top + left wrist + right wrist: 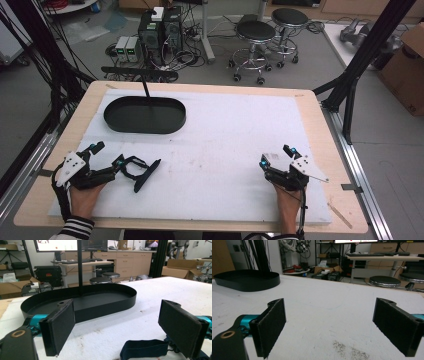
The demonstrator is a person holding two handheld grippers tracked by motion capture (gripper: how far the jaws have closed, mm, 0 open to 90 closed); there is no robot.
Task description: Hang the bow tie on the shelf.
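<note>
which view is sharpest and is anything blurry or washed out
High view: even light, soft detail, tray reads clearly. Left gripper view: near pads and dark strap slightly soft, bright screens up top. Right gripper view: the mat looks pale, pads fairly crisp.

Two stools [270,30] and computer towers [160,30] stand beyond the table.

Floor: smooth grey concrete floor [300,75], cables strewn across it.
Seating: two round black-cushioned stools on chrome wheeled bases [256,47], side by side beyond the table.
Electronics: black desktop computer towers [160,30] with two small white-green boxes [127,48] just beside.
Right edge: brown cardboard box [407,70].
Far wall: light wooden drawer cabinets [130,262].
Desk: pale-topped desk [82,263] carrying a keyboard.
</note>
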